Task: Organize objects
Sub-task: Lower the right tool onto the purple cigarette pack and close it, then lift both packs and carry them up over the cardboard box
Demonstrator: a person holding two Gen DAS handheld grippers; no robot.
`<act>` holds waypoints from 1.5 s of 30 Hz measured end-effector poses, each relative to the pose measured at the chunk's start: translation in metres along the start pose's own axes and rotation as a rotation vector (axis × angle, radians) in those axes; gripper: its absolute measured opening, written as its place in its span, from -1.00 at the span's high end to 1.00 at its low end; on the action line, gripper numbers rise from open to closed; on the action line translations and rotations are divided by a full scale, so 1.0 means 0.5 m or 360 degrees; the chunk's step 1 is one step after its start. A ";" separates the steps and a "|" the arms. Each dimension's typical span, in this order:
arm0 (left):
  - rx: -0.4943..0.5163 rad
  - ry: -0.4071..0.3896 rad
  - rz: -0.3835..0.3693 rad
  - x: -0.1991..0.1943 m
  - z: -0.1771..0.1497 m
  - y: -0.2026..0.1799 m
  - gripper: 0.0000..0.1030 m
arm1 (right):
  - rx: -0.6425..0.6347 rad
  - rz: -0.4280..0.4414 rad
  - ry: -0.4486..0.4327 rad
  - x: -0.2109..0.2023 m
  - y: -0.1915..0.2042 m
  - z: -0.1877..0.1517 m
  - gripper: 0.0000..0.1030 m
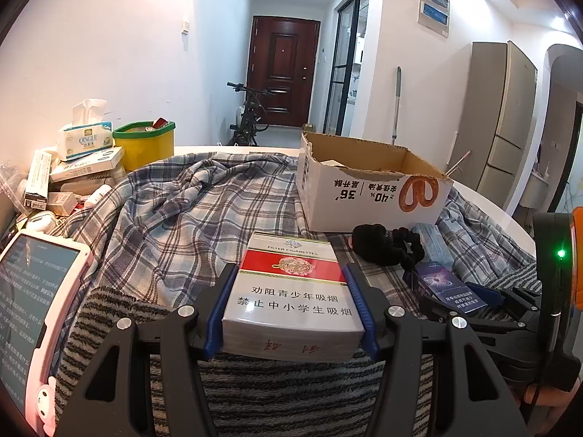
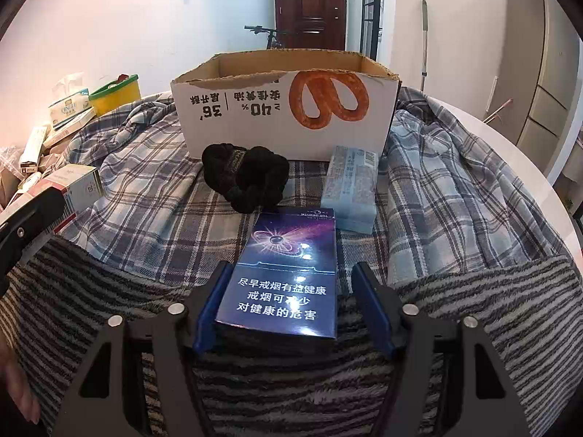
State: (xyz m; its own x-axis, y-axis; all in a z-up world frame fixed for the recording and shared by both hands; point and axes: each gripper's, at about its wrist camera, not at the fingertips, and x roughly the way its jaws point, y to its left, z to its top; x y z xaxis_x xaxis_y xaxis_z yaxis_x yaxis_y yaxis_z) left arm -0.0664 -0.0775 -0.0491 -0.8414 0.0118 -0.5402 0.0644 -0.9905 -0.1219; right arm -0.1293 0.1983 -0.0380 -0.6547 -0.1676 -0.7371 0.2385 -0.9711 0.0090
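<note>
My left gripper (image 1: pixel 289 273) is shut on a red-and-white cigarette pack (image 1: pixel 291 291), with both blue pads against its sides. It rests on a striped fuzzy cloth (image 1: pixel 284 393). A dark blue cigarette pack (image 2: pixel 284 276) lies between the fingers of my right gripper (image 2: pixel 291 269). The left pad is at the pack's edge and a gap shows on the right, so this gripper is open. An open cardboard box (image 2: pixel 277 109) with a pretzel picture stands behind. A black scrunchie (image 2: pixel 247 178) and a light blue packet (image 2: pixel 349 189) lie in front of it.
A plaid cloth (image 1: pixel 182 211) covers the round white table (image 2: pixel 510 138). At the left are a tablet (image 1: pixel 32 309), a tissue box (image 1: pixel 85 140), a yellow bin (image 1: pixel 145 145) and several small cartons (image 1: pixel 87 167). A hand (image 2: pixel 18 382) shows at the lower left.
</note>
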 end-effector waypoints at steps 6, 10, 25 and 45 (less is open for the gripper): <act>0.0005 0.0012 0.0001 0.004 -0.002 -0.004 -0.16 | -0.0032 -0.0007 -0.0023 -0.004 0.005 -0.008 0.02; -0.0001 -0.0003 0.0010 0.001 -0.003 -0.005 -0.16 | -0.0032 -0.0009 -0.0098 -0.021 0.005 -0.011 0.03; -0.0001 -0.0032 0.0013 -0.009 -0.005 -0.008 -0.16 | 0.0069 0.0147 -0.0406 -0.087 -0.022 -0.023 0.03; 0.0057 -0.0101 -0.0067 -0.032 0.003 -0.026 -0.16 | 0.0039 0.0154 -0.0483 -0.110 -0.019 -0.024 0.03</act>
State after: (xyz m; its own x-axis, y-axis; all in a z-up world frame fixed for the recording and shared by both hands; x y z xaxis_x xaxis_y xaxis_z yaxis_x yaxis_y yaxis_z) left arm -0.0543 -0.0649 -0.0376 -0.8752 0.0460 -0.4815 0.0101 -0.9935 -0.1132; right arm -0.0869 0.2189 -0.0055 -0.8147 -0.2991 -0.4967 0.2953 -0.9513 0.0883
